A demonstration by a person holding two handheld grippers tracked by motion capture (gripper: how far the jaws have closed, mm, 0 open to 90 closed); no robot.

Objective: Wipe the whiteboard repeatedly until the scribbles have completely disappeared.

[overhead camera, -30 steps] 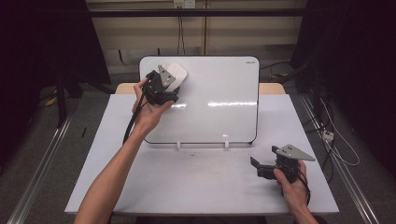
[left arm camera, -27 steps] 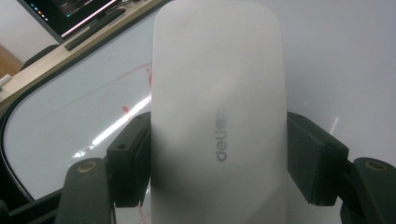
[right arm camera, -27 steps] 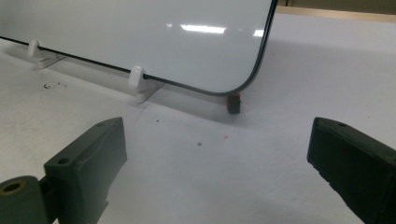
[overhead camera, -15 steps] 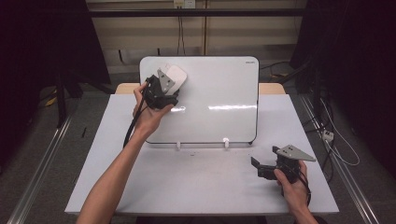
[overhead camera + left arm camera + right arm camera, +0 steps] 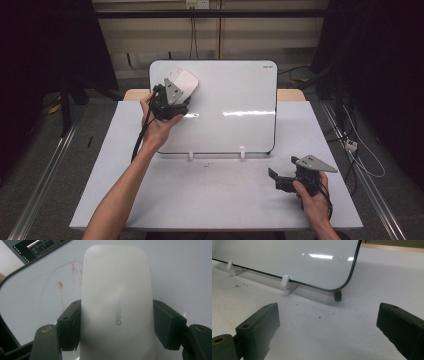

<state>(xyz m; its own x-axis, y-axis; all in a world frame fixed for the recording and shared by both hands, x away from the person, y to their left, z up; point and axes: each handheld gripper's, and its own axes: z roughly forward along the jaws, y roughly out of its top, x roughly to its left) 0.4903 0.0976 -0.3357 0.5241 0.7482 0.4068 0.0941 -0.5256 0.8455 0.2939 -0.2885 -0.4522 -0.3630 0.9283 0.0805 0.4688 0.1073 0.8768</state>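
A white board eraser (image 5: 115, 290) with grey lettering is clamped between the black jaws of my left gripper (image 5: 116, 325). It is pressed flat against the whiteboard (image 5: 235, 110) near the top left corner. Faint red marker strokes (image 5: 60, 287) remain on the board to the eraser's left. In the high view the left gripper (image 5: 175, 94) and the eraser (image 5: 185, 81) sit at the board's upper left. My right gripper (image 5: 280, 179) rests low over the table at the front right. Its jaws stand wide apart with nothing between them (image 5: 329, 322).
The whiteboard leans on white clips (image 5: 285, 280) along its lower edge, with a small dark foot (image 5: 338, 295) under its right corner. The white table (image 5: 210, 200) spreads out in front of it. Cables (image 5: 360, 150) hang off the right side.
My left gripper has slid the eraser a little down and to the left across the board. The right gripper has stayed in place.
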